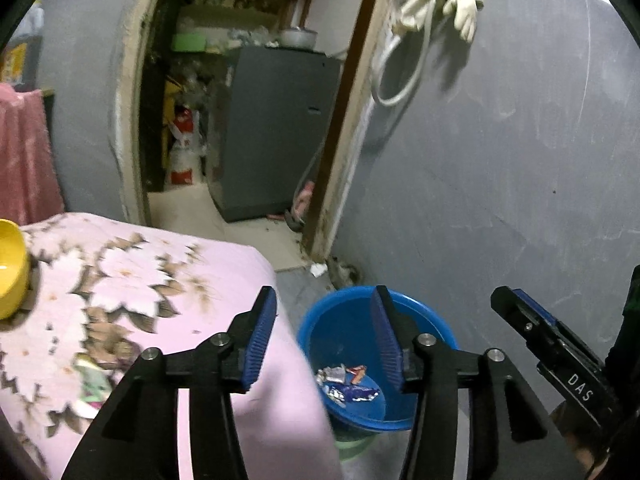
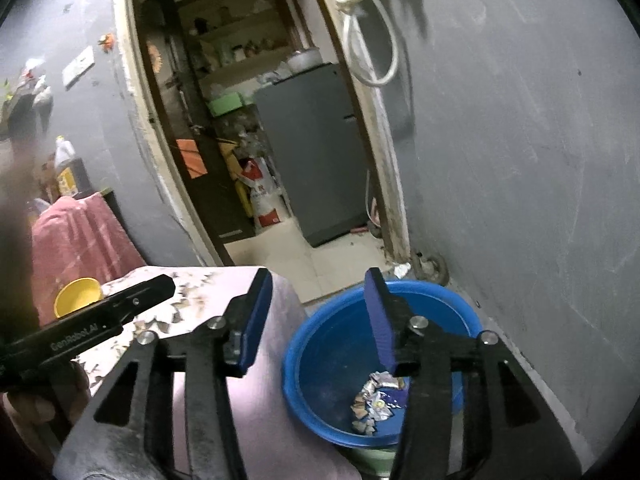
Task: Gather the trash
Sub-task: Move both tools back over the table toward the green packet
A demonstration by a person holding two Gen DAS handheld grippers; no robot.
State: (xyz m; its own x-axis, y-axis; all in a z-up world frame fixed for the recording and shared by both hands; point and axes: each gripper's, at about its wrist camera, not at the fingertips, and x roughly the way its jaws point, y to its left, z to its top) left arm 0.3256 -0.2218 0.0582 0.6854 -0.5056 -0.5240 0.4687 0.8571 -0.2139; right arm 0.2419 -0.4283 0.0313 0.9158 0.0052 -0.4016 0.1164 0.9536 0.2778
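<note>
A blue plastic tub [image 1: 424, 318] stands on the floor between the bed and the grey wall; it also shows in the right wrist view [image 2: 452, 300]. Crumpled wrappers [image 1: 346, 386] lie in its bottom, seen too in the right wrist view [image 2: 374, 402]. My left gripper [image 1: 324, 334] is open and empty, above the bed's corner and the tub's left side. My right gripper [image 2: 318, 320] is open and empty, above the tub's left rim. The right gripper also shows at the right of the left wrist view [image 1: 556, 340], and the left gripper at the left of the right wrist view [image 2: 100, 316].
A bed with a pink flowered cover [image 1: 132, 292] fills the left. A yellow bowl [image 1: 10, 268] sits on it. A doorway leads to a room with a grey fridge [image 1: 276, 128]. White gloves and a hose [image 1: 440, 0] hang on the wall. A white scrap [image 1: 318, 269] lies by the door frame.
</note>
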